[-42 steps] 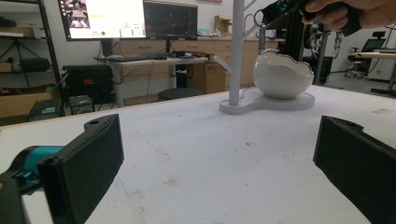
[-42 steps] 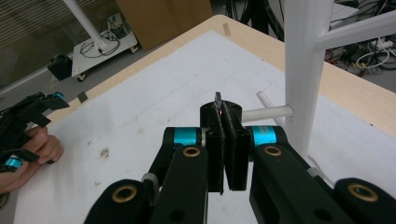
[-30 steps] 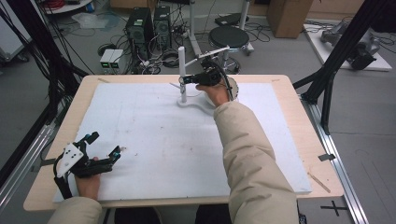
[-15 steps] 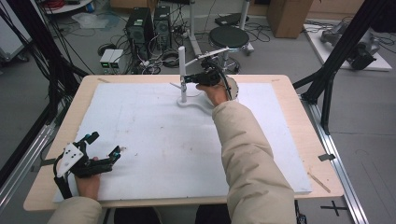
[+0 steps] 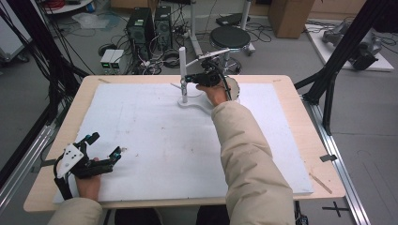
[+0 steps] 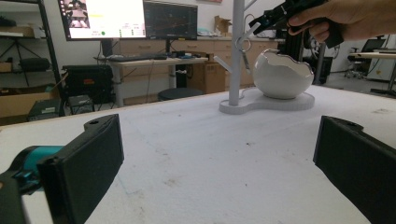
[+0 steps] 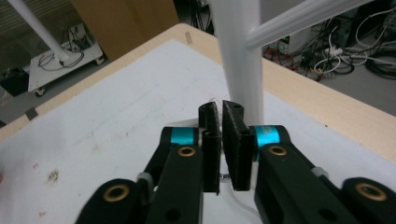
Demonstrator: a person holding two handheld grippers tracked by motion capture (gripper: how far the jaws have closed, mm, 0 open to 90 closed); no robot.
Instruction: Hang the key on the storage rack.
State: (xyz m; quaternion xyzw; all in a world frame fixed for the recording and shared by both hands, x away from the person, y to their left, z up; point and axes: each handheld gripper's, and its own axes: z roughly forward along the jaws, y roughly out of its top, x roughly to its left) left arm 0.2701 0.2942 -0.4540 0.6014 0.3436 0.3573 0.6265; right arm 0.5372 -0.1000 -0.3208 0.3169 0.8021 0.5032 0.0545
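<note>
A white peg stand (image 5: 182,65) rises from a white base (image 5: 192,104) at the table's far middle. Beside the post sits a white egg-shaped bowl (image 6: 282,74). A small metal ring (image 6: 242,45) with a pendant hangs at one of the stand's pegs. My right gripper (image 5: 186,79) is held up against the post (image 7: 243,60), just above that ring. Its jaws are shut to a thin slit (image 7: 220,112), and I see nothing clearly between them. My left gripper (image 5: 105,144) rests at the near left corner, jaws wide open (image 6: 219,154) and empty, facing the stand.
A white foam sheet (image 5: 155,136) covers the wooden table (image 5: 300,108). Black frame struts (image 5: 328,79) stand at the right and left sides. Computers, cables and a stool (image 5: 230,37) are on the floor beyond the far edge.
</note>
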